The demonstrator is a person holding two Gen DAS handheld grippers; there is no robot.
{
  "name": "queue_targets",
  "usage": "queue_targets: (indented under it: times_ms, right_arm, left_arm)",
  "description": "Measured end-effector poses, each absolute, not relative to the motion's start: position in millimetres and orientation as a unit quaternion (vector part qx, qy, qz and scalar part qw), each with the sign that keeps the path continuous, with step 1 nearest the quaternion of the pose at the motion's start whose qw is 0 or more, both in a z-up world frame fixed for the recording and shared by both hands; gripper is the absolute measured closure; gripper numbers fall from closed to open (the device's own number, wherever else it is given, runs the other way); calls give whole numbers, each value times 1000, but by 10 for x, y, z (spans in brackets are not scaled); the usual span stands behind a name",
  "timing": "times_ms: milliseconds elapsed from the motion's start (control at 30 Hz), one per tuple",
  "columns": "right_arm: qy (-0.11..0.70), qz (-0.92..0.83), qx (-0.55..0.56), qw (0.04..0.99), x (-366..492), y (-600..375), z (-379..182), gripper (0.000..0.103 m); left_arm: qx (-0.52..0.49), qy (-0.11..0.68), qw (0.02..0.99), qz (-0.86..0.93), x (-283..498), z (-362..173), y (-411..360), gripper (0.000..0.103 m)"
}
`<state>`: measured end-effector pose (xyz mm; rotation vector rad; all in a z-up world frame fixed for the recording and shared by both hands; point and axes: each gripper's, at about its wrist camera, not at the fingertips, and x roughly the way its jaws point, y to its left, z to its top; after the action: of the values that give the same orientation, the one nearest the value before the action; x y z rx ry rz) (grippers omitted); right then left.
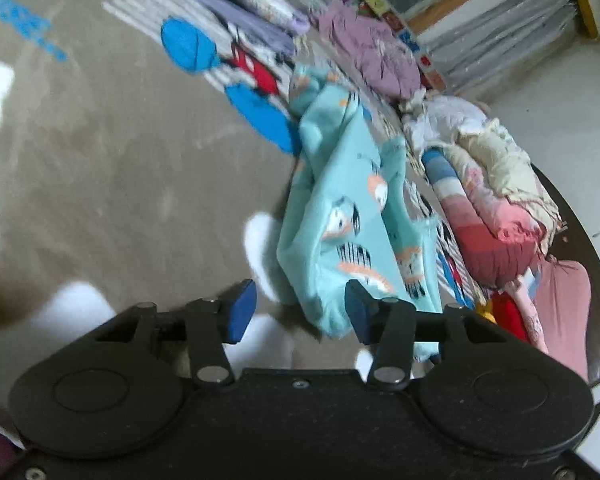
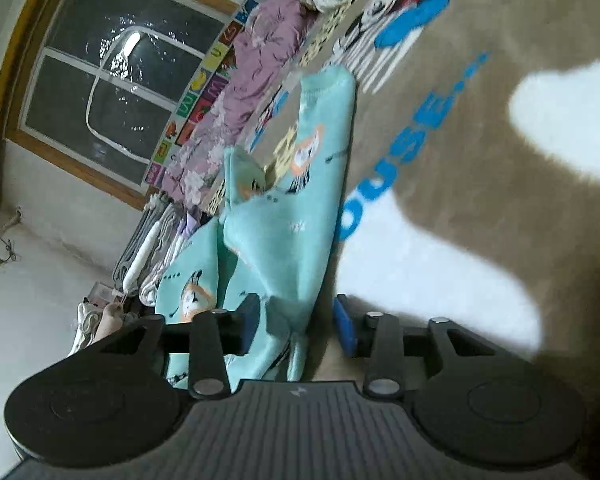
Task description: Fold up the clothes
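Both jaws apart, nothing pinched: teal garment point(image 1: 340, 216) lies bunched on the tan blanket point(image 1: 120, 160), long axis running away from both, near end between right gripper point(image 2: 296, 328) pads, right of left gripper point(image 1: 300, 312).

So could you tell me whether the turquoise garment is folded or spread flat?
Partly folded: the turquoise garment lies doubled over itself in a rumpled strip.
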<state>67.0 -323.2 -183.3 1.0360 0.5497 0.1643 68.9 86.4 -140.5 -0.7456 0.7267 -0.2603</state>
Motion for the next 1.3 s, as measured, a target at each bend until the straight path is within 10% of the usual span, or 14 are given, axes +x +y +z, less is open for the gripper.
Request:
queue_targets:
  times_ms: [200,333,400,500,733,900,1300]
  right_arm:
    - [264,104,461,841,736,-3158,-1810,38]
    - [283,132,442,841,793,-3018,-1819,38]
    - [294,154,452,828,818,-2949,-1851,49]
    - [302,162,494,799,797,-2970,-1922,80]
    - [323,140,545,761,726,-3157,-2010,82]
    - [292,146,532,781,635,-3224,-1825,43]
    - [265,111,436,853,671,-3269,-1698,37]
  left_arm:
    - [-387,347,846,-120,832,-1478,756,51]
    - [-424,373,818,-111,953,-1651,634,73]
    - [-408,375,824,-118,956,-1633,567,94]
    - [-357,349,856,-136,852,-1461,513,96]
    - [-210,375,893,-135,720,-1308,365,81]
    - [-85,311,937,-132,491,-932,123,63]
    - [-38,281,944,-168,629,-869,-212,62]
